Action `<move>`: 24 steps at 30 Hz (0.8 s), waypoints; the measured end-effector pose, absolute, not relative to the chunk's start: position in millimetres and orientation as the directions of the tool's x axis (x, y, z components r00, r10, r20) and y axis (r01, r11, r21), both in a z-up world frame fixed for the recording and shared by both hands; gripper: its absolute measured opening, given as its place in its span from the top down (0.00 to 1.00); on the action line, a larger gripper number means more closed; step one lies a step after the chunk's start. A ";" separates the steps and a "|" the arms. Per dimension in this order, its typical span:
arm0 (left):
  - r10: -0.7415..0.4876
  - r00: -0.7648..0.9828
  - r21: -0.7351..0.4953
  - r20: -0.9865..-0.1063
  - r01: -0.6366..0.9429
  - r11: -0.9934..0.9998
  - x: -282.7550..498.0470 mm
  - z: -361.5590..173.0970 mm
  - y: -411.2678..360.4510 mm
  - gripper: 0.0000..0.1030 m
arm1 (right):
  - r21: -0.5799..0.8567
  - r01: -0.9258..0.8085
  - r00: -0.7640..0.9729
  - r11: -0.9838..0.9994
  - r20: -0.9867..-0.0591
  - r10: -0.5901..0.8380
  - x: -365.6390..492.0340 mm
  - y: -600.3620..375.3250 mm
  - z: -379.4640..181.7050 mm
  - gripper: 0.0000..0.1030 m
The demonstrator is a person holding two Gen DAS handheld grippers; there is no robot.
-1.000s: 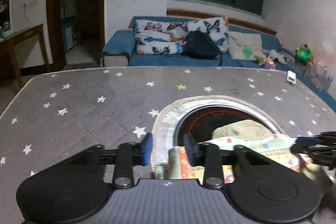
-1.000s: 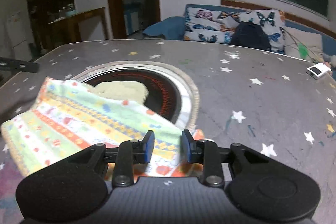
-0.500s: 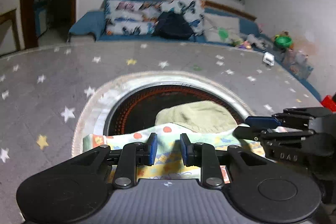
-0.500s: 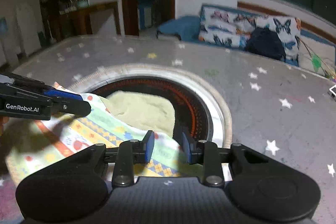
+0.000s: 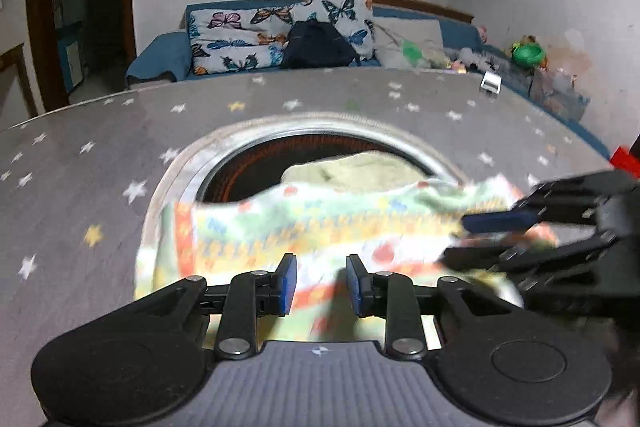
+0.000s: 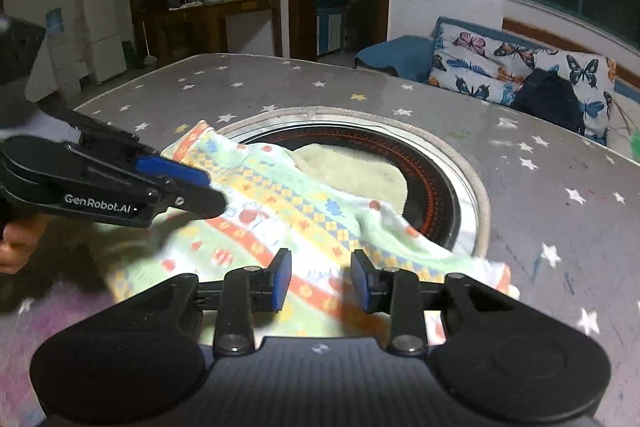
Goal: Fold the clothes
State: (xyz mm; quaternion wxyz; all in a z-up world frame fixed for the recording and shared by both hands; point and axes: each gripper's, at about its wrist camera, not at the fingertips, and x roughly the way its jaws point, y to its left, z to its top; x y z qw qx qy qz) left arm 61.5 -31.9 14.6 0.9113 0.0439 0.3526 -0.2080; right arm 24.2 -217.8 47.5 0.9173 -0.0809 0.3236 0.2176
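Lying across the near rim of the round recessed burner (image 6: 436,187) in the star-patterned table (image 6: 560,155), the patterned cloth (image 6: 288,211) is rumpled, with a pale green cloth (image 6: 352,167) beneath it. The left gripper (image 5: 319,283) and the right gripper (image 6: 317,279) are held part open over the fabric, with nothing clamped. For a clean fold, matching corners are best pinched, kept taut and level, and edges aligned before release.

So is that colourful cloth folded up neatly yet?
Not neatly. The colourful cloth lies rumpled and mostly spread on the table, one edge draped over the round recess.
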 end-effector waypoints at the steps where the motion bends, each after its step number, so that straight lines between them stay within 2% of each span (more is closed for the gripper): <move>1: -0.345 0.666 -0.068 -0.662 0.405 0.912 58.8 13.2 -27.4 0.71 | -0.020 -0.446 0.713 0.895 -0.613 0.342 17.4 -221.4 50.0 0.68; 11: -0.294 0.698 -0.093 -0.653 0.311 0.946 45.0 15.4 20.4 0.69 | 0.031 -0.301 0.727 0.953 -0.639 0.251 18.4 -268.9 44.8 0.68; 18: -0.179 0.760 -0.130 -0.625 0.126 0.984 44.3 16.3 72.9 0.66 | 0.085 -0.165 0.771 0.983 -0.610 0.182 16.8 -306.8 47.5 0.66; 19: -0.153 0.767 -0.137 -0.623 0.086 0.987 45.8 14.3 80.4 0.60 | 0.083 -0.141 0.774 0.987 -0.612 0.162 17.2 -311.2 46.6 0.62; 20: -0.122 0.770 -0.139 -0.626 0.044 0.989 47.7 12.0 86.9 0.56 | 0.080 -0.118 0.777 0.990 -0.613 0.142 17.6 -315.6 45.6 0.53; 24: -0.050 0.770 -0.122 -0.636 -0.036 0.992 51.7 5.2 104.2 0.49 | 0.068 -0.023 0.785 0.997 -0.617 0.060 19.0 -333.2 41.9 0.47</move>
